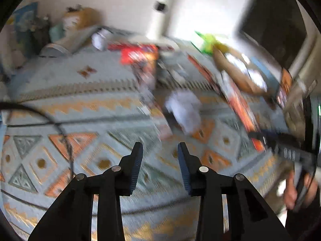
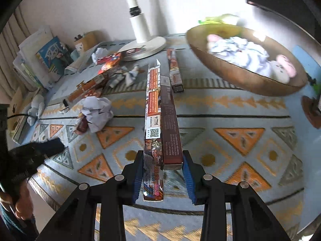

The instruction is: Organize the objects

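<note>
On the patterned rug (image 2: 240, 108), sorting is barely begun: at left, books (image 2: 48, 60) and crumpled paper (image 2: 97, 113) lie scattered near the left gripper (image 1: 160, 160), jaws apart, empty; centre, the right gripper (image 2: 163, 172) clamps a long printed carton (image 2: 154, 120); right, a round wooden tray (image 2: 236, 74) holds bundled cloth.

Left gripper (image 1: 160, 150) angled down, jaws parted with nothing between them, right gripper (image 2: 163, 160) angled down, blue pads clamped on a long flat box, blurred hand (image 1: 297, 190) apparently gripping its handle
</note>
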A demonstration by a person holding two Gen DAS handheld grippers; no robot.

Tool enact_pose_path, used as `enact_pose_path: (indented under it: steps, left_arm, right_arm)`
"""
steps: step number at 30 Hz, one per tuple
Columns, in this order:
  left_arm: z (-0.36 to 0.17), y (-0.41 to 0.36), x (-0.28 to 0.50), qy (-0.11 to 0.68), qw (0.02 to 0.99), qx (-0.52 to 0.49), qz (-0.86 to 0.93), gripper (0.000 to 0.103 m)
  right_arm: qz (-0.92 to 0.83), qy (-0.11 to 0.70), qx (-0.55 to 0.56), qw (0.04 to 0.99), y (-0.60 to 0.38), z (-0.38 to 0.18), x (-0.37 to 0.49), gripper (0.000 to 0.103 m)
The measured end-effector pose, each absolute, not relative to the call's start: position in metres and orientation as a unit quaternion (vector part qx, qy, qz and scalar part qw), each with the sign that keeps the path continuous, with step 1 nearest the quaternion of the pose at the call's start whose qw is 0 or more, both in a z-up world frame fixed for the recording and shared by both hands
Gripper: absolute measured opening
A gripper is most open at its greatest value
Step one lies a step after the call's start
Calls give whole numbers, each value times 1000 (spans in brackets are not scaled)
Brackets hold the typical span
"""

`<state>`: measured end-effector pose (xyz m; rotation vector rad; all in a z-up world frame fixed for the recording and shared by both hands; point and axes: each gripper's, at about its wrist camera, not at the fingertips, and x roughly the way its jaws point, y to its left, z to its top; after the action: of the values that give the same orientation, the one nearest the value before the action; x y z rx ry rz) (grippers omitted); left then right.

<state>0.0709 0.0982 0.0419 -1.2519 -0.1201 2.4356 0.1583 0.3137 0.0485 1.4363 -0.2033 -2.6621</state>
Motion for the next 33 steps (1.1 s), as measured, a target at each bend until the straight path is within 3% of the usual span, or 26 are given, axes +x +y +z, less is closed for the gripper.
enact_pose_path:
  steps: [5,8,9,10,13,19,27,30,33]
  left_arm:
    - [21,103,25,-93,205,-463,857,35]
    - [9,119,11,-68,195,-461,863,33]
    - [7,123,10,-55,183,-462,866,30]
    - [7,127,9,-39,169,-461,870,19]
    - [6,120,16,-31,159,-467,869,15]
    - [11,73,72,-9,122,-473,873,15]
    - [13,9,109,-50,95,-480,870,15]
    - [12,8,103,-68,100,-473,873,31]
    - [12,18,92,-62,96,-466,877,31]
  right_arm:
    - [-870,-85,483,52,323,41,156,36]
    - [-868,-90,486,57,324,39,154,37]
    - [-865,-89,491,57,325,38,153,38]
    - [-862,-88,496,56,324,36,152,38]
    - [-855,-86,507,65,324,36,154,38]
    - [-860,-66,498,85,316,41,170,38]
    - [-870,-81,473,118,307,46,182,38]
    - [-881,-83,453,110,308,49,175,38]
    - [-875,-74,466,108,306,41,157,38]
